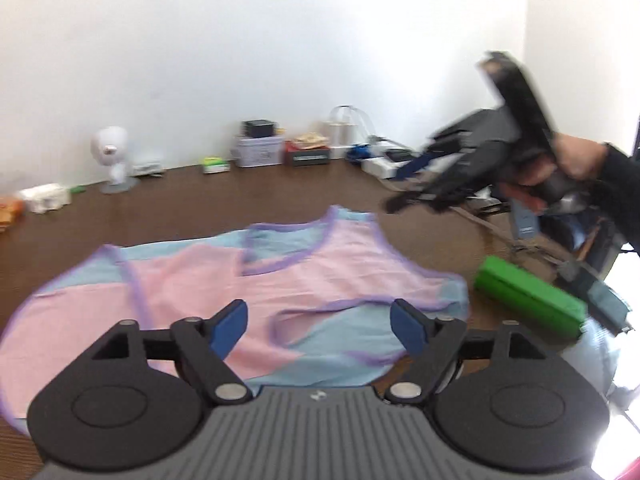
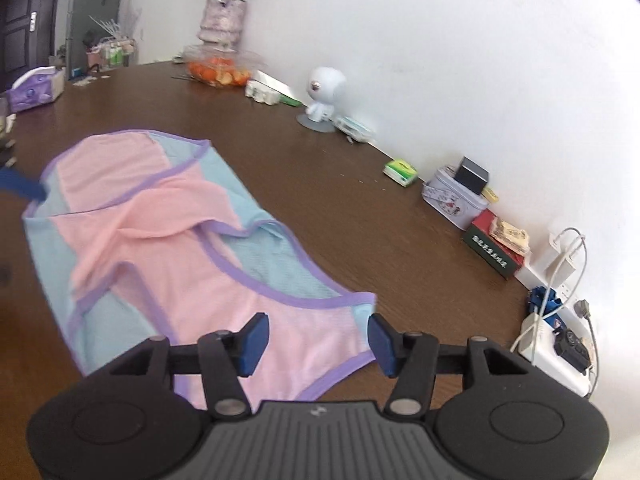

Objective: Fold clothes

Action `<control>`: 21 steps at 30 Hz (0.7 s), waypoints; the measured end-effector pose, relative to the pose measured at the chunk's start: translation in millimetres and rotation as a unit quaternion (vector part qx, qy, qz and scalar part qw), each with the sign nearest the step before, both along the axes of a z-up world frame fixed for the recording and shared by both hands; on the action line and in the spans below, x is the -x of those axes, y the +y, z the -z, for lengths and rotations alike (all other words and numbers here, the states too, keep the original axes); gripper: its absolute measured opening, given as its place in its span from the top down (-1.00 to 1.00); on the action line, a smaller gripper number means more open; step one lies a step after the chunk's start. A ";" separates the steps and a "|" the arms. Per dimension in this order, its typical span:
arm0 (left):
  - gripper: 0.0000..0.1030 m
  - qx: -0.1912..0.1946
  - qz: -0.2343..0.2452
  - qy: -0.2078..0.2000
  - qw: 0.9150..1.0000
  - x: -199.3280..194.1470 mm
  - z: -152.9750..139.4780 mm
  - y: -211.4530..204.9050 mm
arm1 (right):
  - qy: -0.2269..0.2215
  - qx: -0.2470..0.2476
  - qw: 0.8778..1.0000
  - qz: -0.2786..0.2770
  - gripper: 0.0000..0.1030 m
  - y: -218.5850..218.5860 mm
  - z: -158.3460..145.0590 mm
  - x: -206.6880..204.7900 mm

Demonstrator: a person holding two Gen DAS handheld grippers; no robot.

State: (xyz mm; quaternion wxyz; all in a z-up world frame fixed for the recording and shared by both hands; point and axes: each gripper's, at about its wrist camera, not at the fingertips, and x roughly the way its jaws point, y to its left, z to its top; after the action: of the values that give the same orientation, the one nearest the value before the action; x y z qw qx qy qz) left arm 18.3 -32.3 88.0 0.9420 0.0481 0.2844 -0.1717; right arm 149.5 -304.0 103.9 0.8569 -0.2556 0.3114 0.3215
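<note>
On the brown surface (image 2: 360, 208) we see the pink-and-blue garment (image 1: 248, 280) lying flat; left gripper (image 1: 320, 326) jaws wide, right gripper (image 2: 318, 340) jaws partly open, both empty. Right gripper blurred in left view.

A dark wooden table (image 2: 328, 208) carries a pink-and-blue garment (image 2: 168, 248) lying flat, with clutter along the wall.

black grippers, blue fingers (image 1: 230, 330) (silver pivots), dark sleeve (image 1: 624, 184)
</note>
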 end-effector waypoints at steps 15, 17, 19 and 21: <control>-0.33 -0.036 -0.051 0.088 0.994 -4.0 59.8 88.4 | 0.041 -0.054 0.998 0.011 0.38 90.1 67.3 29.1; -0.34 -0.033 -0.048 0.085 0.995 -3.1 60.3 89.7 | 0.042 -0.061 0.997 0.029 0.74 90.2 72.8 27.7; -0.33 -0.033 -0.045 0.082 0.995 -3.2 60.5 89.9 | 0.044 -0.071 0.996 0.044 0.91 84.5 75.9 28.0; -0.33 -0.032 -0.043 0.083 0.995 -3.7 60.5 90.0 | 0.028 -0.063 0.996 0.058 0.98 76.4 75.0 34.1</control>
State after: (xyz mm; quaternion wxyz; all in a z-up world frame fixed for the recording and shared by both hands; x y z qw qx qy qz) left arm 22.0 57.7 27.5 0.9196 0.0518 0.3687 -0.1251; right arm 115.3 -227.6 28.9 0.8794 -0.1738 0.3291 0.2970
